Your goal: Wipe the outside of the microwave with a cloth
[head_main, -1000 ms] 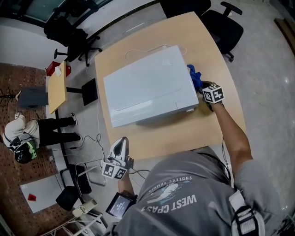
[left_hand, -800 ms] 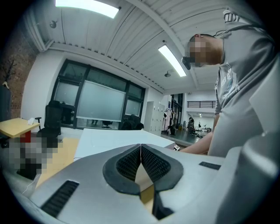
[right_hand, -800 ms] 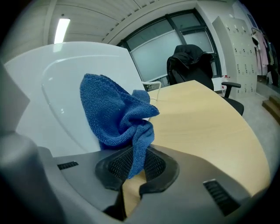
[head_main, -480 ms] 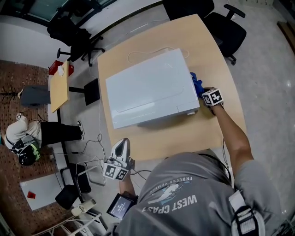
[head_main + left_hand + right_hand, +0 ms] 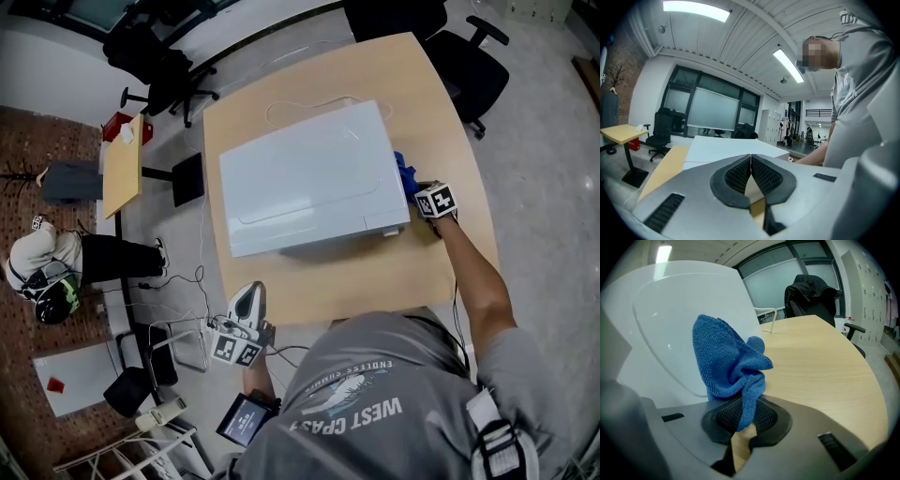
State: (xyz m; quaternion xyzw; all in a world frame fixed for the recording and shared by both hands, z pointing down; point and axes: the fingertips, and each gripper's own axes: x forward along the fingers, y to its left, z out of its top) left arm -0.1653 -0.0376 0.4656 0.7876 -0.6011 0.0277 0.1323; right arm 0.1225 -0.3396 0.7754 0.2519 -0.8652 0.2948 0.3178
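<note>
The white microwave [image 5: 305,178] lies on the wooden table [image 5: 366,272], its flat top facing up. At its right side my right gripper [image 5: 412,187] is shut on the blue cloth [image 5: 404,173], pressing the cloth against the microwave's right wall [image 5: 670,333]. In the right gripper view the blue cloth [image 5: 729,364] bunches up out of the jaws. My left gripper [image 5: 246,302] hangs at the table's near edge, shut and holding nothing. From there the microwave [image 5: 726,147] shows ahead, past its closed fingertips [image 5: 751,166].
A white cord [image 5: 309,101] runs behind the microwave. Black office chairs [image 5: 459,47] stand past the table's far right corner. A small side table [image 5: 120,164] and a seated person [image 5: 56,267] are at the left, with cables and gear on the floor [image 5: 178,366].
My right gripper has sunk a little along the microwave's right side with the cloth. The left gripper has stayed put.
</note>
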